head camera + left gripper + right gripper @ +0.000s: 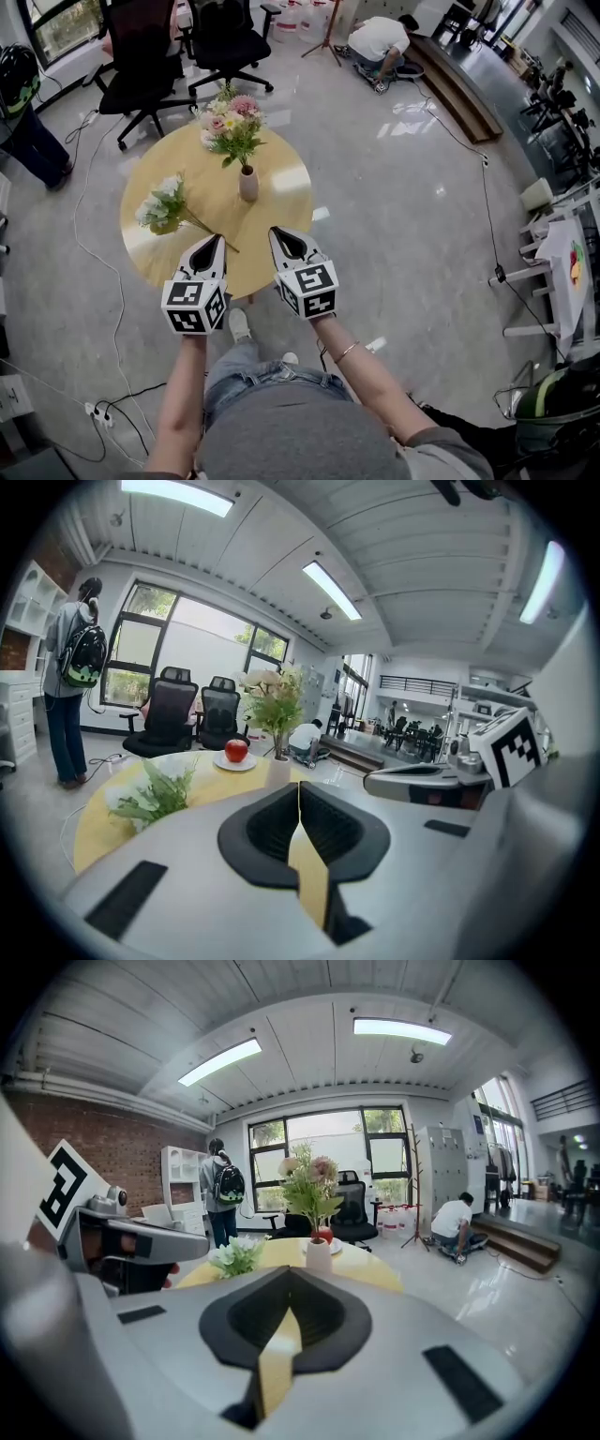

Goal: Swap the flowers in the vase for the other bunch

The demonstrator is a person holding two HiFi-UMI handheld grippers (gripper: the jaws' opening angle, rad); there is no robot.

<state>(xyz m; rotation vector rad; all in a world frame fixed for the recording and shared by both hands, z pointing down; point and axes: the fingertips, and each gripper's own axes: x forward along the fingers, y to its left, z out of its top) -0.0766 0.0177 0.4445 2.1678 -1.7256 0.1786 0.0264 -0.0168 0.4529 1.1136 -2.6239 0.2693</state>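
While both claws hover over the near edge of the round yellow wooden table point(286, 192), the left gripper point(216, 242) has its jaws pressed together on nothing, and the right gripper point(278, 234) likewise. The small pale ceramic vase point(248, 184) stands upright mid-table, holding the pink-and-cream bouquet point(232, 120). The white-flowered leafy bunch point(164, 206) lies flat left of it, apart. The only print is black-and-white square markers on the cubes point(194, 307).

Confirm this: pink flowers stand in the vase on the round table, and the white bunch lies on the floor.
Wrong: the white bunch lies on the round table, left of the vase, not on the floor; the head view shows it.
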